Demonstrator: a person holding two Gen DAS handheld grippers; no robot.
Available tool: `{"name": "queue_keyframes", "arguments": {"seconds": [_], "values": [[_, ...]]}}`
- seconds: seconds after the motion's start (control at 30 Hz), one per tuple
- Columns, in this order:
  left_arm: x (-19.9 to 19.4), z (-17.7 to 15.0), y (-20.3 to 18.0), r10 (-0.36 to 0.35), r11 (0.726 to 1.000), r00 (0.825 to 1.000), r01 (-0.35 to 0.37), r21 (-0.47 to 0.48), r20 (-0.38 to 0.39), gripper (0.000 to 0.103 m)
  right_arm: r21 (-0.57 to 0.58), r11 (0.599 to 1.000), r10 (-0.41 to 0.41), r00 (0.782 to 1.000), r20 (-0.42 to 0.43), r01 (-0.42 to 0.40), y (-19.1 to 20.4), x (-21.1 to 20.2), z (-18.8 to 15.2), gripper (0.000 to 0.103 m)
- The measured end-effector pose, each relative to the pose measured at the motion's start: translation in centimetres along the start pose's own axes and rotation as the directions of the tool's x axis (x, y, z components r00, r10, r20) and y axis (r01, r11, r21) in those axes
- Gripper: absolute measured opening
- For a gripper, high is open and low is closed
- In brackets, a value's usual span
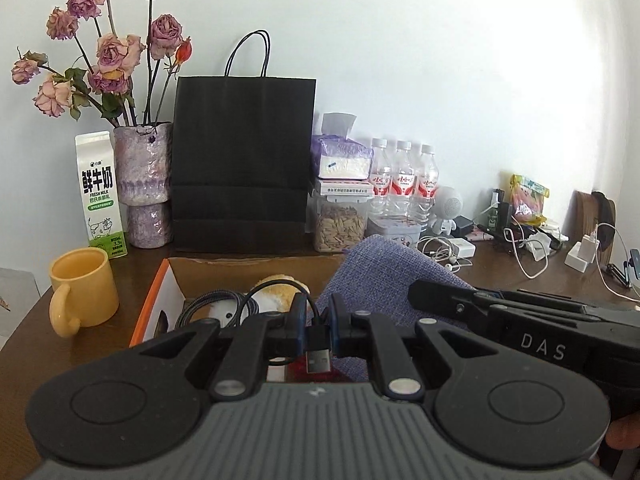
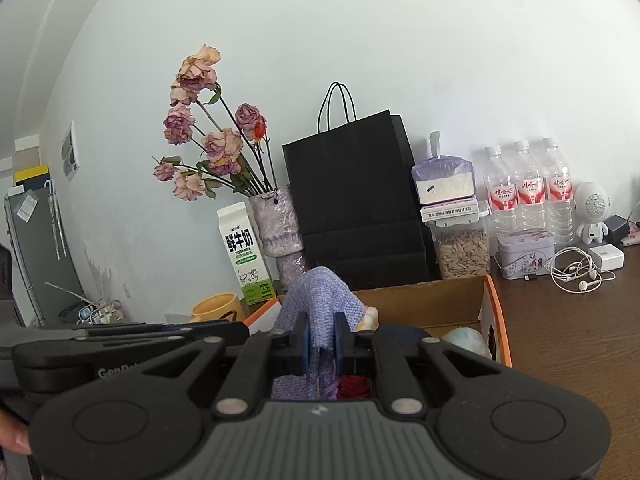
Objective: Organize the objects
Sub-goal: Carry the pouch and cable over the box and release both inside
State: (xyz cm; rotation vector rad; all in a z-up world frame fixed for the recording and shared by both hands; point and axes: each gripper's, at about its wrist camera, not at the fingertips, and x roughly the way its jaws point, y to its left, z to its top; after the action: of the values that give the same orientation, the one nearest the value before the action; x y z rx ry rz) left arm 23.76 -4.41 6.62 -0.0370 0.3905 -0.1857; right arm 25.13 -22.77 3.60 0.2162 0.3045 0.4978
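My left gripper [image 1: 317, 316] is shut on a black USB cable [image 1: 316, 336]. Its plug hangs between the fingers and the rest loops down into an open cardboard box [image 1: 154, 300] with orange edges. Just to the right, my right gripper [image 1: 420, 294] is shut on a purple woven cloth [image 1: 384, 276], held up over the box. In the right wrist view the right gripper [image 2: 320, 332] pinches a fold of the cloth [image 2: 316, 292] above the box [image 2: 496, 312], and the left gripper [image 2: 240, 330] reaches in from the left. A cream plush toy [image 1: 280, 290] lies in the box.
Behind the box stand a black paper bag [image 1: 244, 160], a vase of dried roses [image 1: 146, 176], a milk carton [image 1: 100, 196], a jar of seeds [image 1: 340, 224] and three water bottles [image 1: 404, 180]. A yellow mug [image 1: 84, 288] sits left of the box. Earphones and chargers [image 1: 452, 252] clutter the right.
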Motion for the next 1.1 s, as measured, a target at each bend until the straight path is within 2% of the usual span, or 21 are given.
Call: {"name": "queue_keyframes", "arguments": {"seconds": [0.33, 0.6, 0.73, 0.8, 0.83, 0.9, 0.93, 0.97, 1.0, 1.03, 1.07, 1.1], "values": [[5.2, 1.6, 1.0, 0.02, 0.999, 1.0, -0.02, -0.037, 0.008, 0.012, 0.015, 1.0, -0.026, 0.999, 0.024, 0.026, -2.2, 4.8, 1.5, 0.011], [9.5, 1.4, 1.8, 0.011, 0.999, 1.0, -0.012, -0.043, -0.028, 0.012, 0.005, 0.998, -0.06, 0.998, -0.027, 0.06, -4.8, 7.9, 1.0, 0.011], [10.3, 1.2, 2.1, 0.013, 1.0, 0.999, -0.014, -0.025, -0.029, 0.013, -0.02, 0.996, -0.082, 0.995, -0.06, 0.081, -5.4, 9.1, 0.5, 0.011], [10.5, 1.0, 2.3, 0.023, 1.0, 0.999, -0.023, -0.019, -0.029, 0.013, -0.052, 0.992, -0.116, 0.991, -0.072, 0.112, -5.5, 9.5, 0.1, 0.015], [10.6, 0.9, 2.4, 0.034, 0.999, 0.999, -0.034, -0.013, -0.032, 0.018, -0.073, 0.989, -0.137, 0.987, -0.079, 0.131, -5.5, 9.6, -0.1, 0.017], [10.6, 0.7, 2.7, 0.045, 0.999, 0.998, -0.045, -0.005, -0.036, 0.04, -0.113, 0.981, -0.167, 0.981, -0.099, 0.156, -5.4, 9.8, -0.5, 0.027], [10.4, 0.6, 2.7, 0.053, 0.999, 0.998, -0.053, -0.001, -0.032, 0.065, -0.13, 0.977, -0.181, 0.978, -0.103, 0.167, -5.3, 9.7, -0.7, 0.044], [10.3, 0.6, 2.7, 0.065, 0.998, 0.998, -0.065, 0.005, -0.026, 0.09, -0.143, 0.974, -0.191, 0.976, -0.102, 0.176, -5.1, 9.7, -0.8, 0.067], [10.0, 0.6, 2.7, 0.079, 0.997, 0.997, -0.079, 0.008, -0.013, 0.1, -0.161, 0.97, -0.199, 0.975, -0.095, 0.183, -4.9, 9.5, -0.8, 0.079], [9.7, 0.6, 2.8, 0.101, 0.995, 0.995, -0.101, 0.008, 0.01, 0.103, -0.173, 0.967, -0.205, 0.975, -0.083, 0.189, -4.7, 9.2, -0.9, 0.096], [9.5, 0.7, 2.8, 0.112, 0.994, 0.994, -0.112, 0.009, 0.018, 0.103, -0.185, 0.963, -0.211, 0.975, -0.074, 0.195, -4.5, 9.1, -0.9, 0.102], [9.4, 0.7, 2.9, 0.113, 0.993, 0.993, -0.114, 0.009, 0.015, 0.103, -0.192, 0.961, -0.216, 0.974, -0.073, 0.199, -4.4, 9.0, -0.9, 0.103]]}}
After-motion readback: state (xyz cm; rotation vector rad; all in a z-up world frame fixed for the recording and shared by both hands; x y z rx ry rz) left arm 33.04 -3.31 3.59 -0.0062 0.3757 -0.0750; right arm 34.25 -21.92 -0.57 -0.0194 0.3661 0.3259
